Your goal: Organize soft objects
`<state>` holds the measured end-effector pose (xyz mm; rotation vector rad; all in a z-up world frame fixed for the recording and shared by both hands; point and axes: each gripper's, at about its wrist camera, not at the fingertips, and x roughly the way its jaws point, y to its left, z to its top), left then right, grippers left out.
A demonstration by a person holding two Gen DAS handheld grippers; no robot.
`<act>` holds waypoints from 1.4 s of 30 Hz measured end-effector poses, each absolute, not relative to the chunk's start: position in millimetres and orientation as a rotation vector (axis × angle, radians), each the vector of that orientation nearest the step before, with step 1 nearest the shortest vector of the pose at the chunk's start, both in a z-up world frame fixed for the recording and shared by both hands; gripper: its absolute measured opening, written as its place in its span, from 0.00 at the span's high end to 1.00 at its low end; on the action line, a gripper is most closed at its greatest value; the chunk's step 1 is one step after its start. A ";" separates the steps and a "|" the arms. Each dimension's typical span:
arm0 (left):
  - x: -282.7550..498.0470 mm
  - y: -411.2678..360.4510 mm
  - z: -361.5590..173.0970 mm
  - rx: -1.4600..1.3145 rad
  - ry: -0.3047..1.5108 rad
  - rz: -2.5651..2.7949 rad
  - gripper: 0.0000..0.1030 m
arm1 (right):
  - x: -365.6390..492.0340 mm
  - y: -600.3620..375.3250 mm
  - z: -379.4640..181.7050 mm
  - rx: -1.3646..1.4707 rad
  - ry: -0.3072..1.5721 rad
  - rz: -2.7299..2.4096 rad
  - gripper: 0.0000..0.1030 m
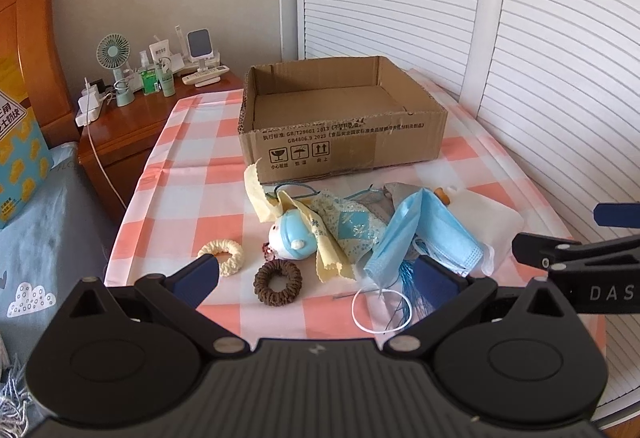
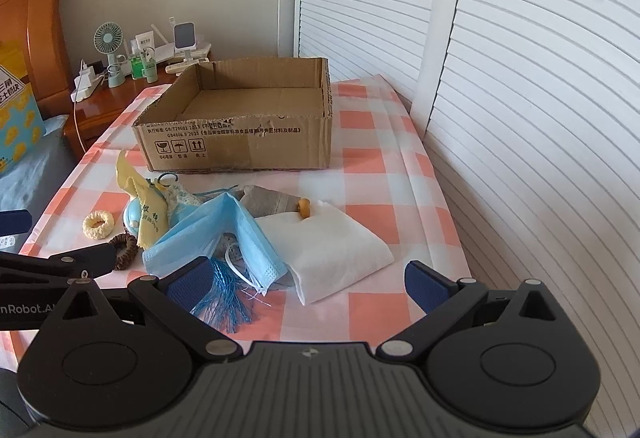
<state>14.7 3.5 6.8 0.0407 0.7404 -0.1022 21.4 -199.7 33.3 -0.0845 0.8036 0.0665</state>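
Note:
An empty cardboard box (image 1: 344, 141) stands at the back of the checked table. In front of it lies a pile: a yellow cloth (image 1: 262, 197), a small plush toy (image 1: 290, 236), a patterned pouch (image 1: 354, 228), a blue face mask (image 1: 424, 234), a blue tassel (image 2: 228, 302) and a folded white cloth (image 2: 340, 250). A cream scrunchie (image 1: 222, 256) and a brown scrunchie (image 1: 278, 282) lie left of the pile. My left gripper (image 1: 318, 278) hovers open over the brown scrunchie and the mask's edge. My right gripper (image 2: 308, 284) is open near the white cloth, holding nothing.
The pink-and-white checked tablecloth (image 1: 192, 165) covers the table. A wooden nightstand (image 1: 132, 117) with a fan, bottles and a power strip stands at the back left, beside a bed (image 1: 48, 230). White louvred doors (image 2: 520, 117) run along the right edge.

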 end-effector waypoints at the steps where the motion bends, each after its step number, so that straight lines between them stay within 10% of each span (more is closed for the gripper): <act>1: 15.2 4.3 6.2 0.040 0.732 -0.114 0.01 | 22.6 -199.5 32.7 -0.088 0.801 0.068 0.00; 42: 66.3 52.8 -90.8 0.005 0.890 -0.066 0.00 | 87.9 -230.9 -27.5 -0.101 0.830 0.121 0.00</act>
